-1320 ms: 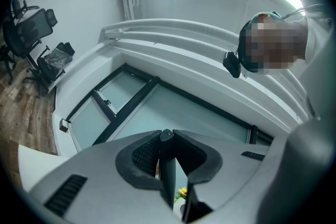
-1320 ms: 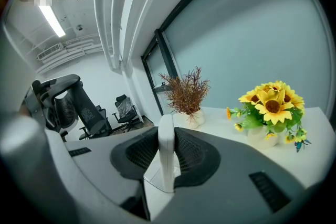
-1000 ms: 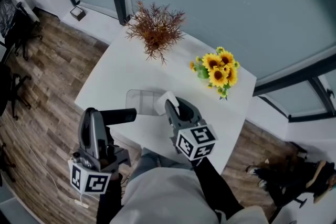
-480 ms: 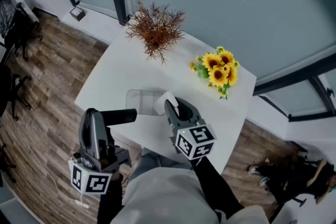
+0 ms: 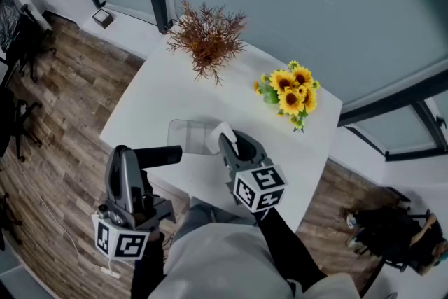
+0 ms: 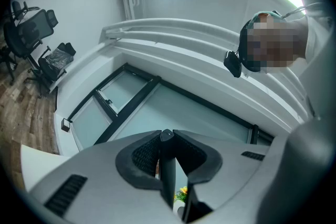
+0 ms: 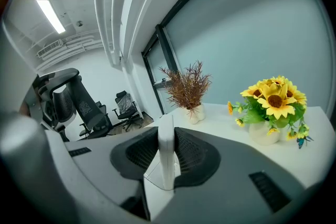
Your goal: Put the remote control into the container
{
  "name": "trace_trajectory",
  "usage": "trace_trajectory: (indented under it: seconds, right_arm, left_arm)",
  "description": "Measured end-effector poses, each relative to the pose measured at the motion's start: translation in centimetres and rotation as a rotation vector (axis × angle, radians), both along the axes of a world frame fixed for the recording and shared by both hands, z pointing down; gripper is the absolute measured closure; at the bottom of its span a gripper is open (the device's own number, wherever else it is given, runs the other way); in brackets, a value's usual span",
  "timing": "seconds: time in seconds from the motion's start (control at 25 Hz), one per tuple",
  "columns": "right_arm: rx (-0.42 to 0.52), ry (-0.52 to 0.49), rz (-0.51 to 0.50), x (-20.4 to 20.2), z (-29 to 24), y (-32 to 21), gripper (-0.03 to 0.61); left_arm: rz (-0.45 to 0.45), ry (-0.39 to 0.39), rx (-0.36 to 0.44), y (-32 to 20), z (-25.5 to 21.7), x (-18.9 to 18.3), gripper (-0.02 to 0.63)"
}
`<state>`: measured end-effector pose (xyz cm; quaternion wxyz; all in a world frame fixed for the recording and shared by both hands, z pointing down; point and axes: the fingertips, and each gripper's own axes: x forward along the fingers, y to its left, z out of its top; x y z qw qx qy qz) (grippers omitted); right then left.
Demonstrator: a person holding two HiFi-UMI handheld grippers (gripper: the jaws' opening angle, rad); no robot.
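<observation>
Right gripper view first: your right gripper (image 7: 166, 136) has its jaws pinched on the white remote control (image 7: 166, 162). It sits edge-on and upright between the pads, and the clear container (image 7: 151, 176) peeks out right underneath. From the head view the remote hangs at the container's right edge, but I can't tell if it's touching the rim or already dipping inside.

Your left gripper (image 6: 167, 136) is clamped too, on a slim black bar (image 6: 167, 176). In the head view that bar sticks out sideways to the right, off the table's near-left edge. Might be a second remote, honestly can't tell.

Going outward, the container sits on the near part of the white table (image 5: 157, 91). The sunflowers (image 5: 290, 91) are toward the far right and the dried brown plant (image 5: 208, 35) is at the far edge, both well apart from your grippers.

Compared with a second ago, basically nothing moved on your end. Both grippers are in the same spots with the same grips, and the white remote is no further into the container. The only real change is the dark shape on the floor at the right (image 5: 388, 238), which has drifted further right.
</observation>
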<state>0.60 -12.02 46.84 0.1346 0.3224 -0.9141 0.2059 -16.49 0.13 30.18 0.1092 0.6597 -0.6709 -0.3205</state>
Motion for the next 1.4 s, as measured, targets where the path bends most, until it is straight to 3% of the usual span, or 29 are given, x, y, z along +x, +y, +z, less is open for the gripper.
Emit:
trace_trajectory:
  seconds: [1.4]
  right_arm:
    - [-0.017, 0.03, -0.008, -0.5, 1.5, -0.1, 0.486]
  left_arm:
    - [0.009, 0.01, -0.015, -0.5, 0.6, 0.0, 0.543]
